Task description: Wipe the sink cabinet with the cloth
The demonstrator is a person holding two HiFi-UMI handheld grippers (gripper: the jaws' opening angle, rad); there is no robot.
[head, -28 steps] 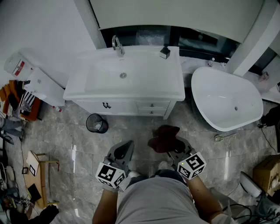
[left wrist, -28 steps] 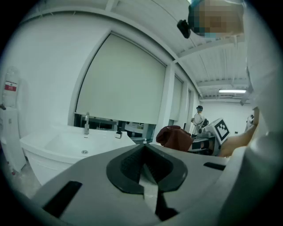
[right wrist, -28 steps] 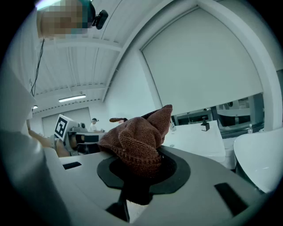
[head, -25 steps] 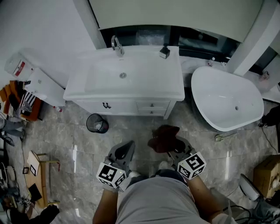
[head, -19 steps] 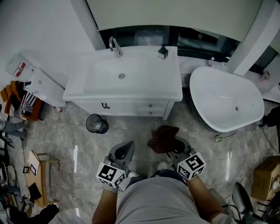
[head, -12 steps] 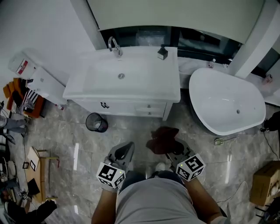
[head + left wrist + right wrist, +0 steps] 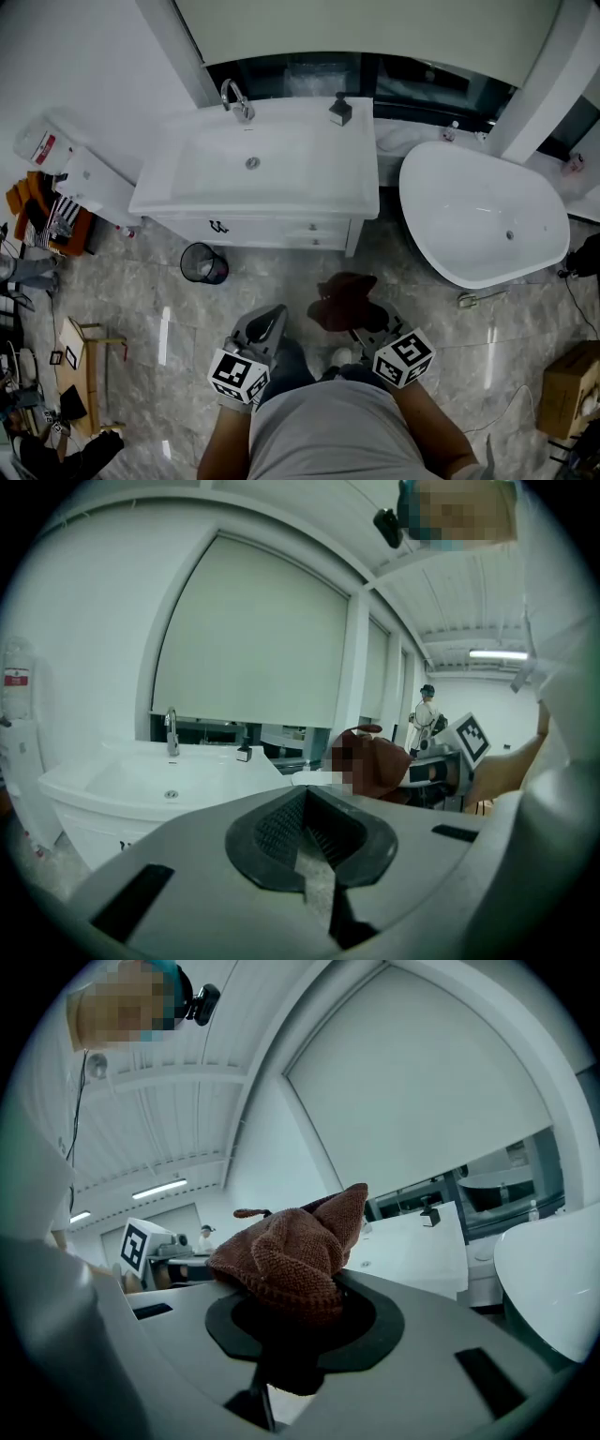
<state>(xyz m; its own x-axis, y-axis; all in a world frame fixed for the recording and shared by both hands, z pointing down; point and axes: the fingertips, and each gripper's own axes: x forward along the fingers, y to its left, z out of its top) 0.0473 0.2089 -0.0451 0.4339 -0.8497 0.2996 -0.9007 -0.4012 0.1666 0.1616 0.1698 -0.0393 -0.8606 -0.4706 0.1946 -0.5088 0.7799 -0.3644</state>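
Right gripper (image 7: 291, 1321): jaws clamped onto a bunched fold of the cloth (image 7: 286, 1251). The brown knit wad swells above and beyond the jaw tips, with a small dark tail of fabric hanging below the pinch.

Left gripper (image 7: 305, 841): jaws drawn together to a narrow slit, with nothing between them. It is pointed at the sink cabinet (image 7: 141, 789).

Head view: both grippers are held low and close to the body, over the floor. The cloth (image 7: 339, 298) is off the floor at the tip of the right gripper (image 7: 370, 323), in front of the front edge of the sink cabinet (image 7: 253, 202), toward its right front corner and well apart from it. The left gripper (image 7: 265, 323) is level with it, opposite the middle of the front edge.

On the cabinet top, a faucet (image 7: 232, 96) stands at the back edge, left of centre, and a soap dispenser (image 7: 339, 108) near the back right corner. A waste bin (image 7: 204, 263) sits on the floor below the left half of the front edge.

Judgement on handling: the cloth looks light, soft and limp, with a coarse knit that should not slip in the pads. It is not fragile. The present hold on a gathered fold seems sound, and the wad past the tips can serve as the wiping face. Drag against the cabinet could tug fabric out of the pinch, so firm clamping and moderate pressure seem advisable. No wiping contact yet.
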